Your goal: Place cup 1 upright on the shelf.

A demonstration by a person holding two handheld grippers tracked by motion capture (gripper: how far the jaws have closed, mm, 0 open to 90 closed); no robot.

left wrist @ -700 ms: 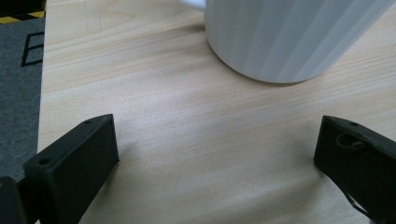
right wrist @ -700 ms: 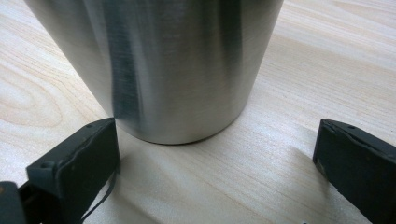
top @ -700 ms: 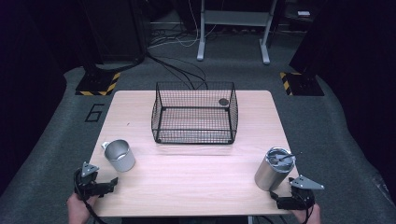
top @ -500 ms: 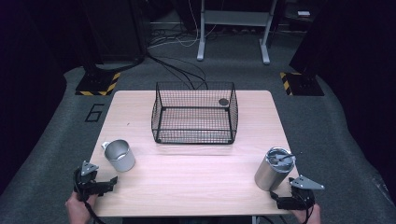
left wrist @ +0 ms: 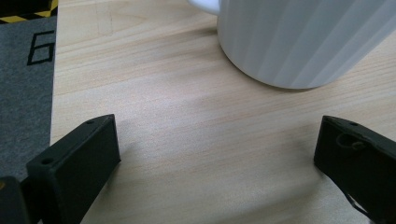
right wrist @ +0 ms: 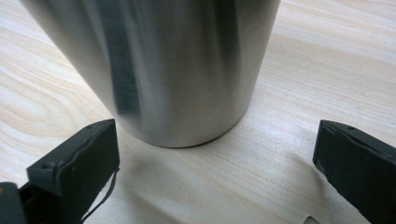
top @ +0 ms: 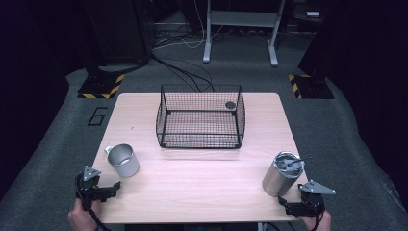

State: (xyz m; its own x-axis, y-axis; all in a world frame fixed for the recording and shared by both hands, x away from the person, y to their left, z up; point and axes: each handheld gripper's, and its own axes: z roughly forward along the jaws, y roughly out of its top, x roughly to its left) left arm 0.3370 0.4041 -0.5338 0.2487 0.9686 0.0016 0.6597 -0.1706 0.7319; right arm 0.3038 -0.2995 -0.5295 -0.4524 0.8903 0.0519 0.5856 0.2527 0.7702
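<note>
Left gripper [top: 111, 188] jaws wide, just short of white mug [top: 123, 160] on worktop [top: 202, 178]. Right gripper [top: 287, 208] jaws wide, near steel tumbler [top: 282, 174]. Wire basket [top: 200, 116] behind.

A: The white mug [left wrist: 299, 42] is cut off by the left gripper view's top edge.
B: Same for the steel tumbler [right wrist: 177, 70]. The small dark disc [top: 230, 105] in the basket [top: 199, 139] is unidentifiable.

table [top: 202, 178] | wire basket [top: 201, 117] centre | mug [top: 123, 160] left | steel tumbler [top: 282, 173] right
</note>
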